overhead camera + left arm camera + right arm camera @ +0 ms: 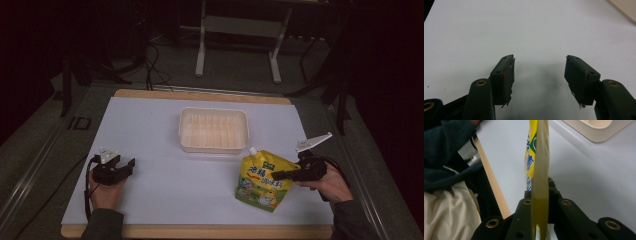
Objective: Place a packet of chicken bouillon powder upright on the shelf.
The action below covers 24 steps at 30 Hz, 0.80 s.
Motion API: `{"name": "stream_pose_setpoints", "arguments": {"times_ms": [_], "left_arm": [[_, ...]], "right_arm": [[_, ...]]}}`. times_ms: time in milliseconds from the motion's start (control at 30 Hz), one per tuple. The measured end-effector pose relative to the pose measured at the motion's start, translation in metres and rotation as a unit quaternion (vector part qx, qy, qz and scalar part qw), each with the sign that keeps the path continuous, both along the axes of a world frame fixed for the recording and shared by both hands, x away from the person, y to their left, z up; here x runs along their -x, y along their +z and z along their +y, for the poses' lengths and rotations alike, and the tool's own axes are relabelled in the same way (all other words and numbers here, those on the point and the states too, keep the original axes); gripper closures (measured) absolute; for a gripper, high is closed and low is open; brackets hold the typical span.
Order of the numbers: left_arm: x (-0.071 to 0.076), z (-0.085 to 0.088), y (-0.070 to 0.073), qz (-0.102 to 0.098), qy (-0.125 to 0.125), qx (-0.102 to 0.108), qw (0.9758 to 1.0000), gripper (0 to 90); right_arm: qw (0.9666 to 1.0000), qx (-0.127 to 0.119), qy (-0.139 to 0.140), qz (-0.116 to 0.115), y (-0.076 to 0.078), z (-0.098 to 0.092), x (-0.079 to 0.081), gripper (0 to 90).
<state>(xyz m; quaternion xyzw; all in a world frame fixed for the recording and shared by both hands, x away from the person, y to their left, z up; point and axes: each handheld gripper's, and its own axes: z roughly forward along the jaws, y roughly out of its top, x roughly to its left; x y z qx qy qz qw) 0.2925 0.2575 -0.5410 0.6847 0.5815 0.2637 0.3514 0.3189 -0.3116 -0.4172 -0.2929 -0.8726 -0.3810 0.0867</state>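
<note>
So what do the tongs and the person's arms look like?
Both tongs, left and right, are black, with brass-coloured rivets and ribbed pads. Each carries a grey three-cornered plate on top and trails a black cable. The person wears dark sleeves.

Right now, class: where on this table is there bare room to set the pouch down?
Free: the wide white patch between the left claw and the yellow pouch, in front of the tray; also left of the tray. Crowded: the right side, around the right claw.
</note>
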Motion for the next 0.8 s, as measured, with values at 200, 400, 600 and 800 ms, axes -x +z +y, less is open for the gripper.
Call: {"name": "stream_pose_setpoints", "arguments": {"times_ms": [200,400,600,800], "left_arm": [[0.0,0.0,0.0,0.0,0.0,0.0,1.0,40.6],[0.0001,-0.0002,0.0,0.0,0.0,-0.001,1.0,40.6],[0.0002,0.0001,0.0001,-0.001,0.001,0.001,1.0,40.6],[0.0002,0.0001,0.0001,-0.002,0.001,0.001,1.0,40.6]], "right_arm": [[0.9994,-0.031,-0.011,0.008,-0.0028,-0.0041,0.0018,90.0],[0.9977,-0.068,-0.006,0.008,0.0003,-0.0023,0.0081,90.0],[0.9962,-0.082,-0.027,0.011,-0.0028,0.001,0.0083,90.0],[0.9931,-0.103,-0.055,0.016,-0.0066,0.0027,0.0072,90.0]]}}
